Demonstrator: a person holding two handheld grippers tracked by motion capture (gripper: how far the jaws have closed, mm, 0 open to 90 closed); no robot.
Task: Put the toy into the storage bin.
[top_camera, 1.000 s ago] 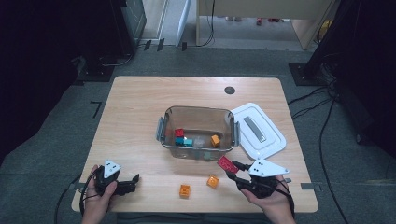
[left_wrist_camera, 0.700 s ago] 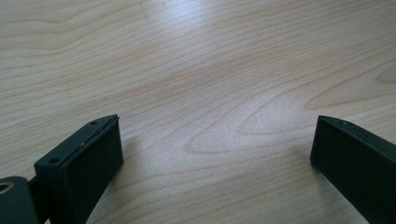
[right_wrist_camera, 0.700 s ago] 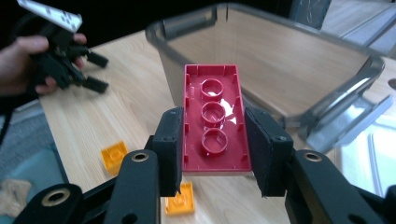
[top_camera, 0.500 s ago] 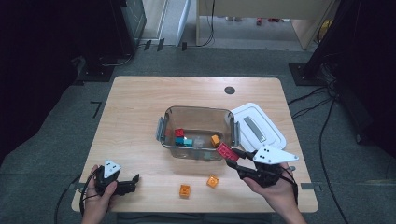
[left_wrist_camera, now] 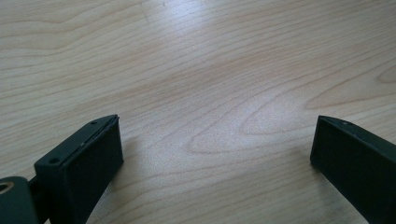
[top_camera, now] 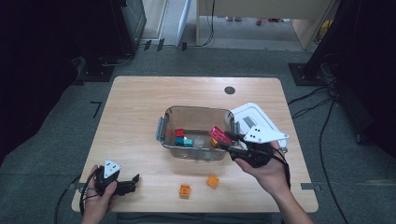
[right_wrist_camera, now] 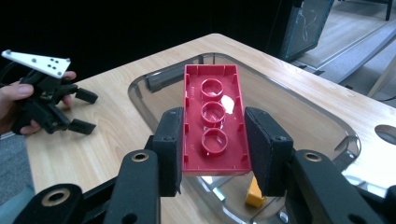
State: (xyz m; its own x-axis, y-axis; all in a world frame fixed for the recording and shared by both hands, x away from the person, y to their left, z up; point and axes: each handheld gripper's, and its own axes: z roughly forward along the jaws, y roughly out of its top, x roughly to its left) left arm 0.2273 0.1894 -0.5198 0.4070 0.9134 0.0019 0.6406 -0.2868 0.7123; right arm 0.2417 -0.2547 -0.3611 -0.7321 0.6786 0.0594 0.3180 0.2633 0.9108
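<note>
Your right gripper (top_camera: 229,141) holds the red brick (right_wrist_camera: 214,119) by its long sides, hollow underside facing the camera, just above the right rim of the bin (top_camera: 164,130) at the middle of the table (top_camera: 140,100).

1. Carry the brick inward until it is fully clear of the rim.
2. Lower it over a bare patch of the bin floor; the bricks already inside appear to lie along the near wall, though the high view is coarse there.
3. Part the jaws only when the brick is low.

Your left gripper (top_camera: 122,185) rests at the near left corner, jaws wide and empty. Two orange bricks (top_camera: 213,181) remain near the front edge.
</note>
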